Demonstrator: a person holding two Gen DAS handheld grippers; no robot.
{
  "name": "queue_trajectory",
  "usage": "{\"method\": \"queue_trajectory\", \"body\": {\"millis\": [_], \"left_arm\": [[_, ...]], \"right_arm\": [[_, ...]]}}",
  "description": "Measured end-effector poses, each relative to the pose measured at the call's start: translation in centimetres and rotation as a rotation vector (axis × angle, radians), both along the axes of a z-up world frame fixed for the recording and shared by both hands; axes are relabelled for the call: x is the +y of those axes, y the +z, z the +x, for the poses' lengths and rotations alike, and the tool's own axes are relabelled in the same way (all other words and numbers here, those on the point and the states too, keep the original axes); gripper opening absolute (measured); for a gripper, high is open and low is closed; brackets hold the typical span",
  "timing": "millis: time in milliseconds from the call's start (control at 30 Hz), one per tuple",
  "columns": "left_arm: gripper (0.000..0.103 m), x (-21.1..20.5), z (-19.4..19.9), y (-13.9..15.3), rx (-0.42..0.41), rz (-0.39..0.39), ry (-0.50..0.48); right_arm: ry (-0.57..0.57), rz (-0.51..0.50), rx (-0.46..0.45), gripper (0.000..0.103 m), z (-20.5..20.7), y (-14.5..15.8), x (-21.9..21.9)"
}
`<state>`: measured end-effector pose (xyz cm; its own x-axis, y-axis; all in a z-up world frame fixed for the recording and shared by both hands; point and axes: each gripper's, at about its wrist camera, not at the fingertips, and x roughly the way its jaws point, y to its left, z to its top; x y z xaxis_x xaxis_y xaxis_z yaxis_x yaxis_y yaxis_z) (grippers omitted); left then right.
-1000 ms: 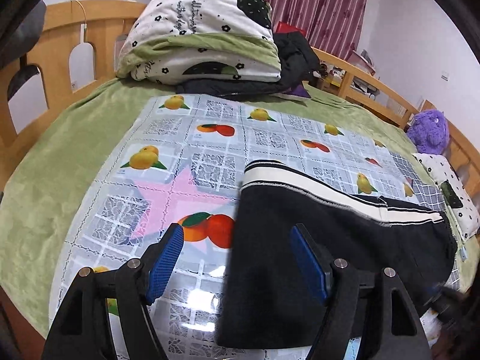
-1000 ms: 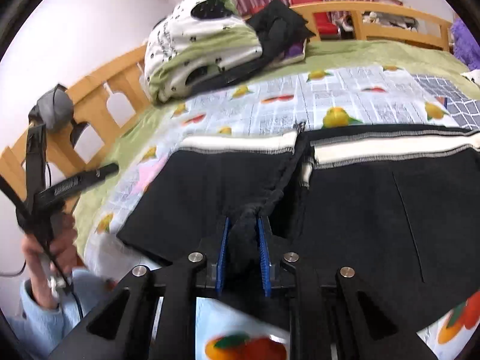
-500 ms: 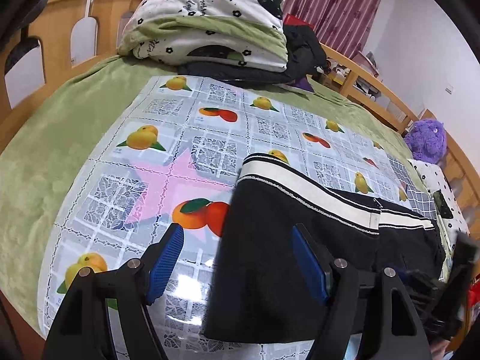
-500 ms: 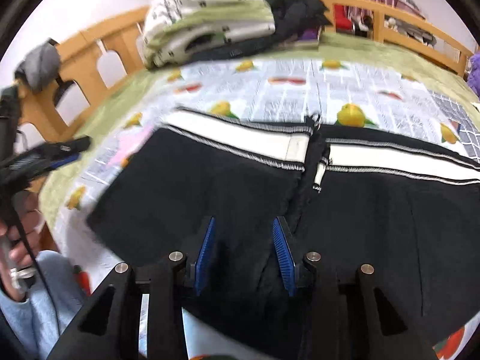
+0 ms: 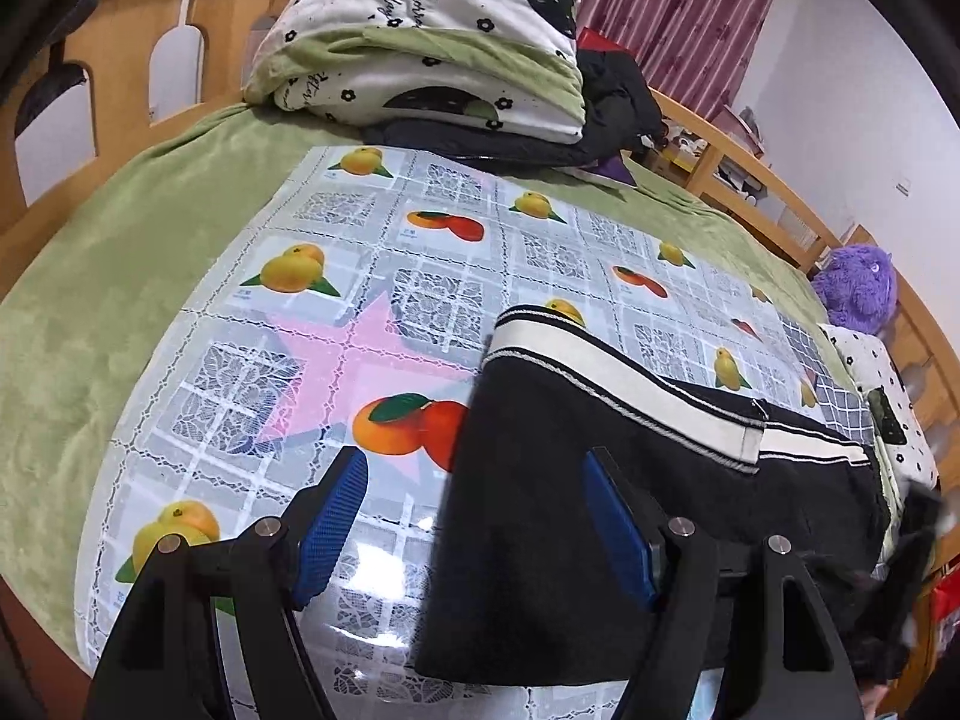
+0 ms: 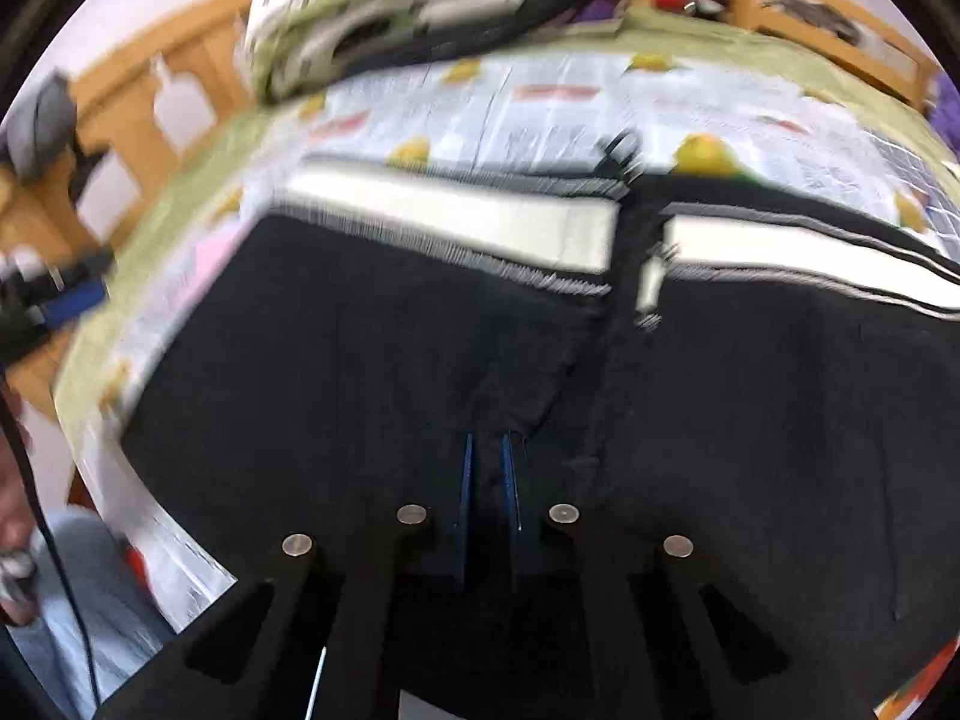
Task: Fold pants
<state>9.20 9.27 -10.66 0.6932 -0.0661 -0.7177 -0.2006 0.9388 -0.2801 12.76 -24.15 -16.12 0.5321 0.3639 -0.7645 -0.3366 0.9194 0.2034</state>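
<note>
The black pants (image 5: 600, 516) lie flat on the fruit-print sheet (image 5: 372, 324) covering the bed (image 5: 108, 288), waistband toward the far side, close to the bed's near edge. The left tool (image 5: 474, 510) hangs spread above the pants' left edge, one pad over the sheet, one over cloth. The right tool (image 6: 487, 468) has just closed, pads pressed together, pinching a fold of pants near the crotch seam.

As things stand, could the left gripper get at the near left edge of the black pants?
Probably yes: the left gripper is open, the pants edge lies between its fingers, and only bare tablecloth lies around it.
</note>
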Motion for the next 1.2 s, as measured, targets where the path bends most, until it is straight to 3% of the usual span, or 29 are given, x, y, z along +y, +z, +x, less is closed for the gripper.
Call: {"method": "queue_trajectory", "body": {"millis": [100,200,267,400,433,600,700,767,867,933,1100,1167,1200], "left_arm": [[0.072,0.3,0.1,-0.3,0.013,-0.011,0.007],[0.072,0.1,0.3,-0.5,0.023,-0.016,-0.007],[0.072,-0.2,0.3,-0.4,0.02,0.001,-0.01],[0.072,-0.4,0.4,-0.4,0.019,0.013,-0.006],[0.072,-0.6,0.4,-0.4,0.021,0.011,-0.009],[0.072,-1.9,0.2,0.1,-0.002,0.013,-0.048],[0.072,-2.6,-0.2,0.4,-0.019,0.037,-0.058],[0.072,-2.7,-0.3,0.3,-0.016,0.042,-0.062],[0.072,-2.3,-0.6,0.2,-0.021,0.024,-0.049],[0.072,-1.9,-0.7,0.2,-0.031,0.032,-0.035],[0.072,-1.3,-0.7,0.0,-0.045,0.082,0.0],[0.071,-0.8,-0.6,-0.3,-0.039,0.049,0.002],[0.071,-0.5,-0.5,-0.5,-0.035,0.019,-0.004]], "right_arm": [[-0.04,0.106,-0.015,0.009,-0.5,1.4,-2.6],[-0.064,0.03,0.105,0.012,0.8,-1.8,-1.7],[-0.064,0.004,0.081,0.013,0.7,-2.7,-0.8],[-0.03,-0.009,0.065,0.031,-0.1,-1.8,0.0],[-0.039,-0.009,0.07,0.032,-0.4,-1.5,-0.2],[-0.123,-0.076,0.043,0.035,-2.5,2.1,-1.9],[-0.148,-0.12,-0.008,0.051,-3.8,5.3,-3.0],[-0.156,-0.123,-0.044,0.055,-4.2,7.1,-3.6],[-0.139,-0.093,-0.037,0.069,-2.9,7.9,-3.9],[-0.116,-0.045,-0.009,0.07,-1.4,6.8,-3.9],[-0.091,0.03,0.142,0.07,3.6,0.0,-2.9],[-0.078,0.055,0.219,0.069,5.0,-2.8,-2.3],[-0.084,0.056,0.202,0.07,5.1,-3.6,-1.8]]}}
